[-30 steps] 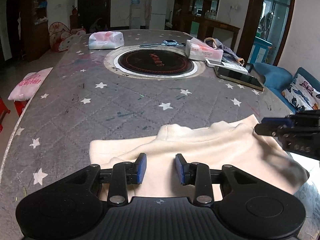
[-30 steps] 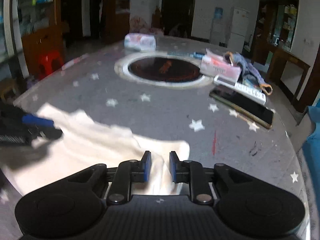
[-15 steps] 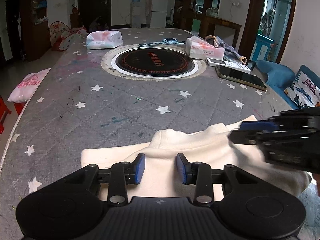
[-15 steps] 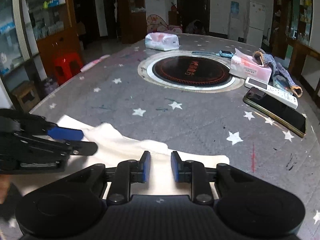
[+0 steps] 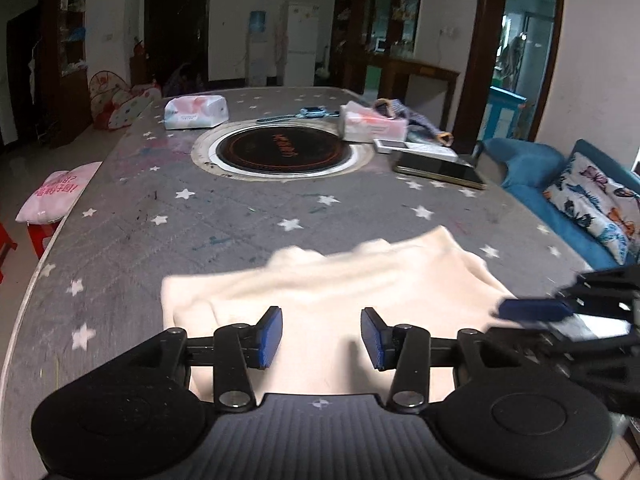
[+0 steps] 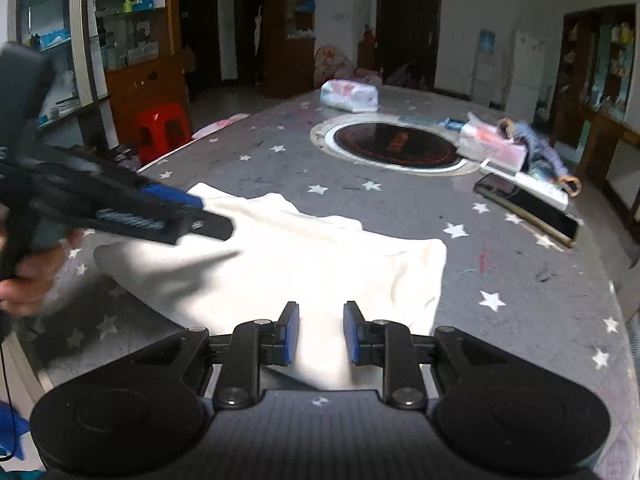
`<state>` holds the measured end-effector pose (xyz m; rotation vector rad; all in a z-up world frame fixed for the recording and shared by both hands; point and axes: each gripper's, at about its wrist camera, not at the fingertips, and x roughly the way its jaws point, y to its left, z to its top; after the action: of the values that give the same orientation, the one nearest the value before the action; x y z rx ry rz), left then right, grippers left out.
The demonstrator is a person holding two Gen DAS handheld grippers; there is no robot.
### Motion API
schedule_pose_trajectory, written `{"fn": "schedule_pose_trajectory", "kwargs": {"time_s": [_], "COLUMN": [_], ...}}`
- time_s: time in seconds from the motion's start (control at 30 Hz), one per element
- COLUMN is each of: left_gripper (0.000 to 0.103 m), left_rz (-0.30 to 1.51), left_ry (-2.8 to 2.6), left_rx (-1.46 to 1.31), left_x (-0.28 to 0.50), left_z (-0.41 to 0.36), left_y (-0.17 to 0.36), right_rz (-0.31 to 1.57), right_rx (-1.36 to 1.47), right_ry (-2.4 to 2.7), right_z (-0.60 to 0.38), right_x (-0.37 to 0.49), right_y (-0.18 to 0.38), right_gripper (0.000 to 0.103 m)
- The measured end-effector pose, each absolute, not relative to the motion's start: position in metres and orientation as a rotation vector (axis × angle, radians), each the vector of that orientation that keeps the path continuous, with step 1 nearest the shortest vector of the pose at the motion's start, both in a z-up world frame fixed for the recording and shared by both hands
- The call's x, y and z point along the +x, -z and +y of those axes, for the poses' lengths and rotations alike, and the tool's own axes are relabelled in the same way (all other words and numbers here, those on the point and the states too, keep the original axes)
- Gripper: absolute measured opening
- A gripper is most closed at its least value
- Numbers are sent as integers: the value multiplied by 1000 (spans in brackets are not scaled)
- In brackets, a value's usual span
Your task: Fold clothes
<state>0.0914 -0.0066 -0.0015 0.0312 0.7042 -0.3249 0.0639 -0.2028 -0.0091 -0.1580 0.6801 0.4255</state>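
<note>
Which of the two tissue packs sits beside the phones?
The pink-striped tissue pack, right of the round cooktop; the other tissue pack lies alone at the far left.

Your left wrist view: low over near bench [image 5: 120, 216] edge, close above cream garment [image 5: 340, 280], facing far wall; your right gripper [image 5: 532, 308] enters at right edge. Your right wrist view: same near edge, angled leftward toward shelves; your left gripper [image 6: 196, 216] enters from left. Both views share garment, round hotplate [image 5: 286, 152], tissue packs, phone.
</note>
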Motion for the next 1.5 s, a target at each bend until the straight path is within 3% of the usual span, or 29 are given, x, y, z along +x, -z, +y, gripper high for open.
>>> {"fn": "schedule_pose_trajectory", "kwargs": {"time_s": [0.23,0.7,1.1,1.23,1.5], "left_gripper": [47,46,49,50,53], "left_rz": [714,693,728,724,736], "left_ry": [291,256,195,160,145], "left_rx": [20,-69,-100,-113,-129], "left_x": [68,60,72,71,69], "left_z": [-2,27,47,59,69], "left_y": [21,19,25,23,29], "right_rz": [636,685,756,720,680], "right_rx": [-162,-163,-95,-110,-293], "right_ry": [-412,-470,-380,-438,-609], "right_z": [-206,-199,-208,-191,-127], "right_x": [58,59,120,109,80], "right_y": [33,24,23,9,21], "right_gripper": [25,28,30,36,36]}}
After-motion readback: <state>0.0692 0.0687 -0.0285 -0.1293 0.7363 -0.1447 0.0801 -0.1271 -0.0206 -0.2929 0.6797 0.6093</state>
